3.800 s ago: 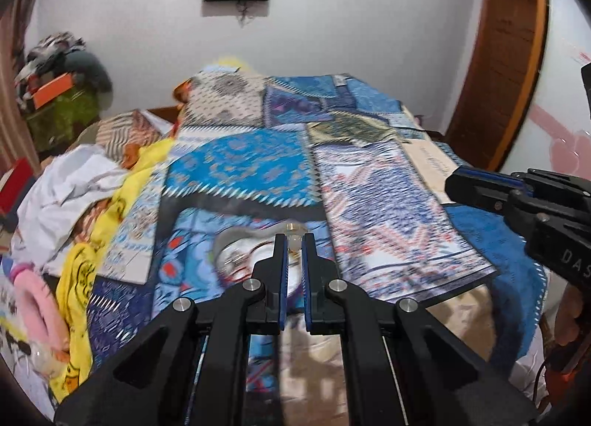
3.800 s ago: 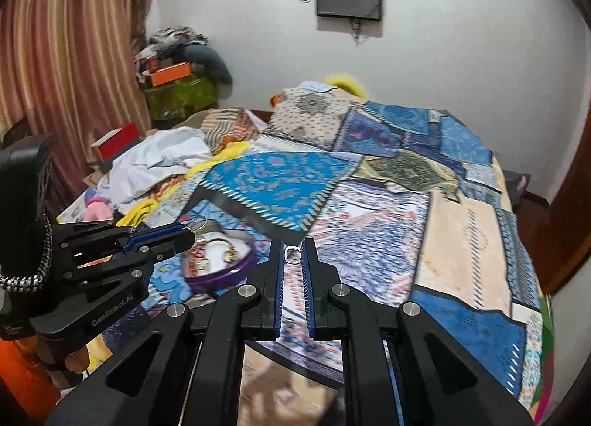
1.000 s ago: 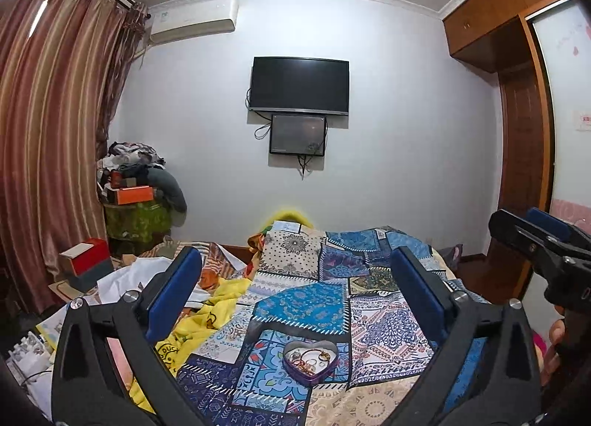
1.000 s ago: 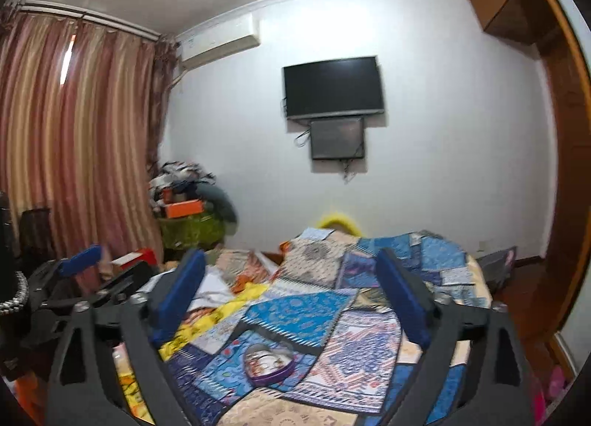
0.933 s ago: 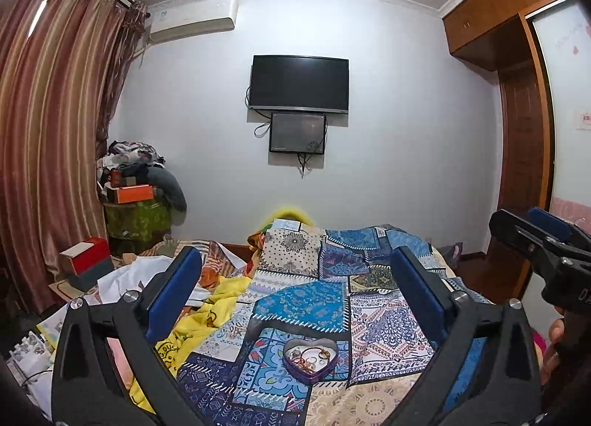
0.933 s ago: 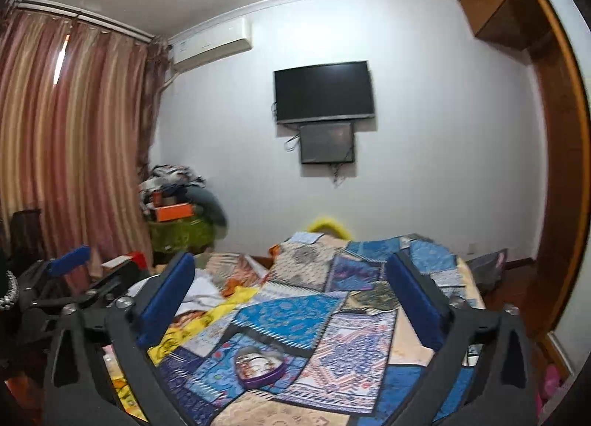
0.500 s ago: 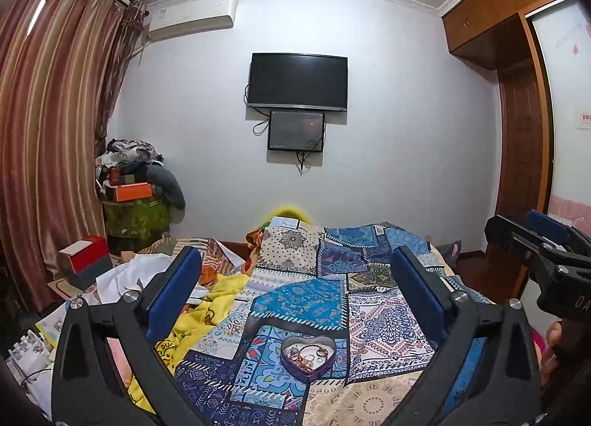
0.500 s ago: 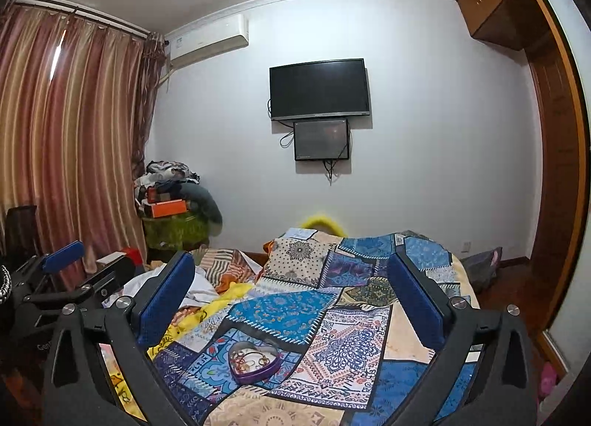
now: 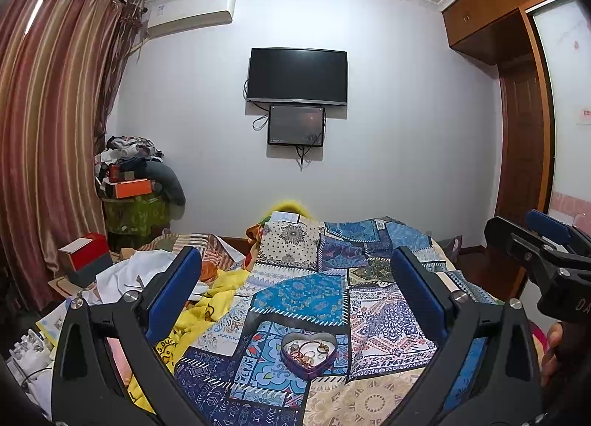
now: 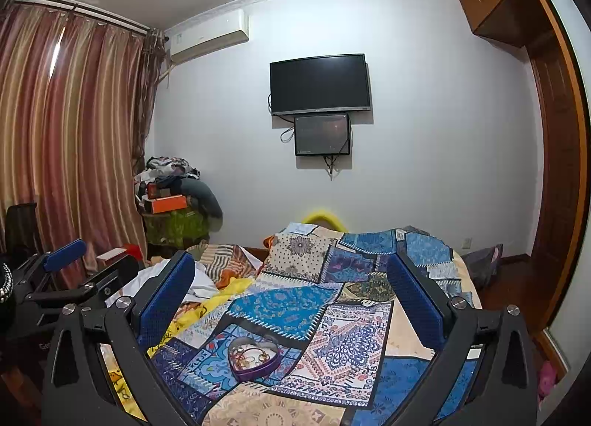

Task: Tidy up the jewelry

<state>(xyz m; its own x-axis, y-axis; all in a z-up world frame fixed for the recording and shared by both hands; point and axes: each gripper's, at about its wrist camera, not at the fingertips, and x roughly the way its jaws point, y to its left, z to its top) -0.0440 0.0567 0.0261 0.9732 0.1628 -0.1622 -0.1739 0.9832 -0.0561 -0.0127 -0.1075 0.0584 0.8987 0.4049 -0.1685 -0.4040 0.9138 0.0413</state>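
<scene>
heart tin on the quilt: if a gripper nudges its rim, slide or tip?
The heart tin is low and wide, so tipping looks unlikely. It sits on a soft patchwork quilt, so it would probably drag the fabric or rock rather than slide cleanly. The loose jewelry inside would likely shift.

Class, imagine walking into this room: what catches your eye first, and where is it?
A heart-shaped tin of rings and bangles sits on the bright patchwork bedspread, centred between the open left gripper fingers. Behind, a dark television hangs on the white wall.
</scene>
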